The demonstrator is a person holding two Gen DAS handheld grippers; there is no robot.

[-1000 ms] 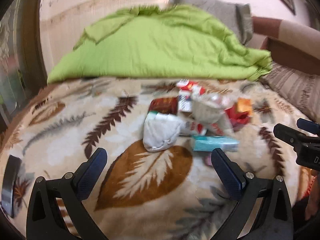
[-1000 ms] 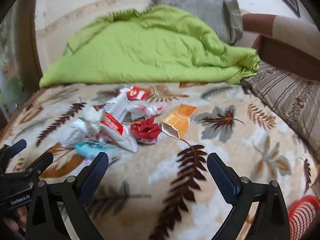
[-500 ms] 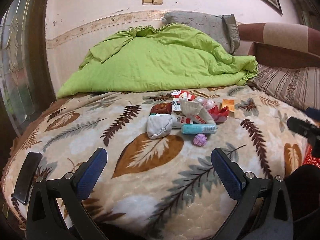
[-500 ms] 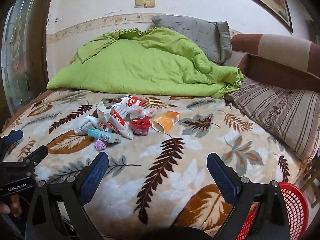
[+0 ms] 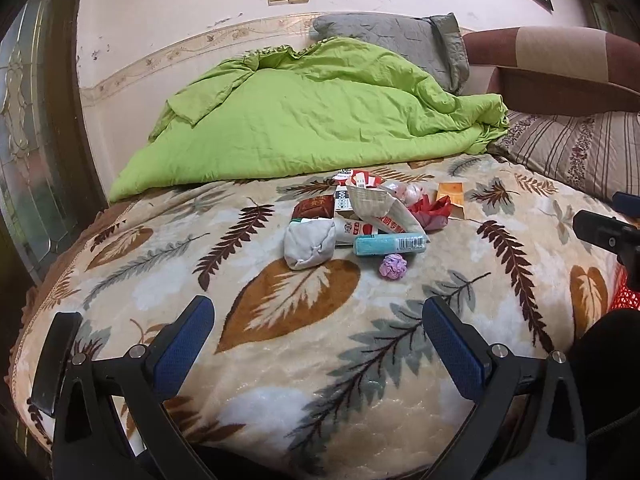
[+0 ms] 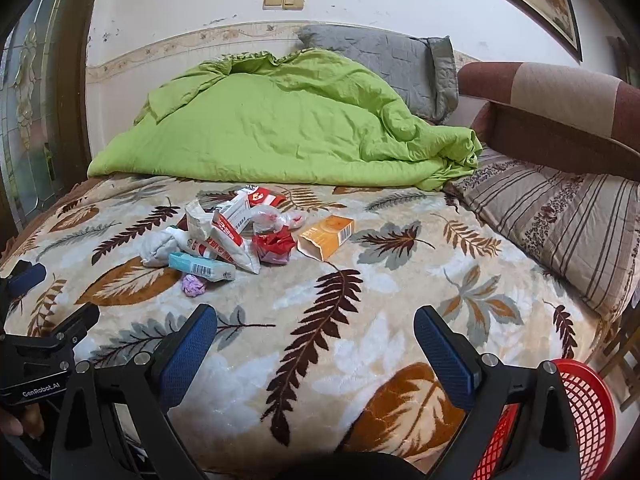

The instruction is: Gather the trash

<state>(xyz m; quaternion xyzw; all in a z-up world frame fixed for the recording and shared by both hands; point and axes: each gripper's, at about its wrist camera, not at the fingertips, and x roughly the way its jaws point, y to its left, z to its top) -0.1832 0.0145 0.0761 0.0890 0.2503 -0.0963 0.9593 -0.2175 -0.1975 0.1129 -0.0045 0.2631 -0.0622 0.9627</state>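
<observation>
The trash (image 6: 240, 236), a heap of wrappers, cartons and crumpled paper, lies mid-bed on the leaf-print blanket (image 6: 360, 320), near the green quilt (image 6: 280, 128). A red basket (image 6: 588, 412) waits at the bed's near corner, likely as the bin. Both the left gripper (image 5: 316, 340) and right gripper (image 6: 316, 340) hover released, holding nothing, well short of the heap.

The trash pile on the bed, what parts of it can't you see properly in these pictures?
- Dark red packet: mostly covered by the white wrappers in the right wrist view.
- Print on the teal box: too small to read in both views.
- Red basket: cut off by the frame edge and the right gripper; its inside is hidden.
- Black flat object: partly behind the left gripper.
</observation>
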